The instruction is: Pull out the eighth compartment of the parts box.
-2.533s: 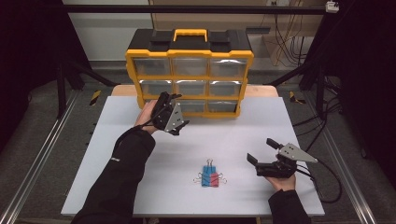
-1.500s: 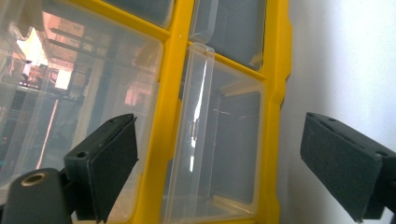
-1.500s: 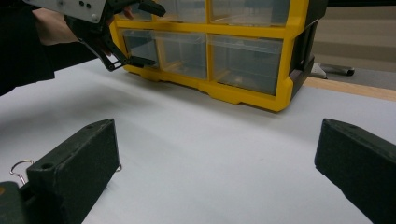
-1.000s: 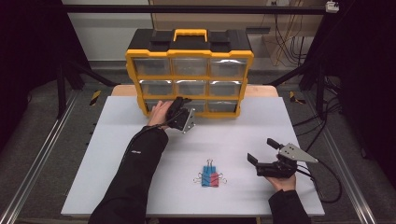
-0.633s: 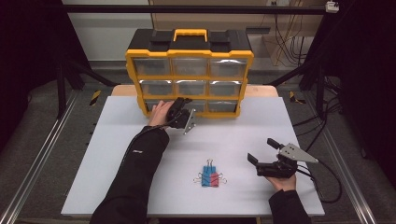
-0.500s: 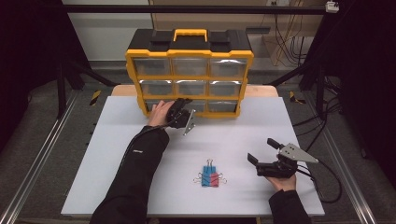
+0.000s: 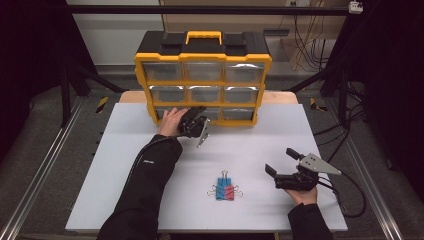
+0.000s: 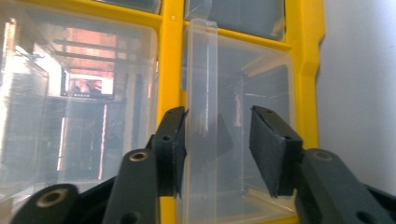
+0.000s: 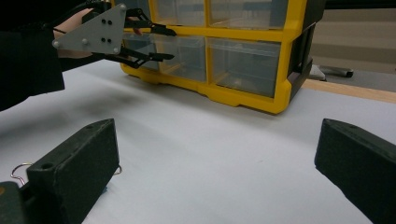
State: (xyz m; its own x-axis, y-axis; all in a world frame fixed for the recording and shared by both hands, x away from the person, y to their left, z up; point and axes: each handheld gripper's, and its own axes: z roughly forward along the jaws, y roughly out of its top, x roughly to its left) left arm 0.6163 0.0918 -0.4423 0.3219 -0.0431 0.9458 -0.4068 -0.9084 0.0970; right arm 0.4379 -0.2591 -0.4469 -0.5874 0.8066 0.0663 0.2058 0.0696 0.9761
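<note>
Left gripper (image 7: 197, 121) up against the bottom row of the yellow drawer cabinet (image 7: 202, 60) at the desk's (image 7: 125, 165) far edge, fingers just been closing, now straddling the pull tab of a clear drawer (image 8: 233, 140), one pad touching, the other a little apart. Right gripper (image 7: 281, 167) low over the desk, fingers wide apart, empty. Binder clips (image 7: 224, 190) just beside it, well apart from the cabinet.

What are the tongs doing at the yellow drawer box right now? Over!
Left tongs just been closing around bottom-row clear drawer's pull tab, not yet pinching. Right tongs open, resting on white table. Binder clips untouched. Nothing blocking.
</note>
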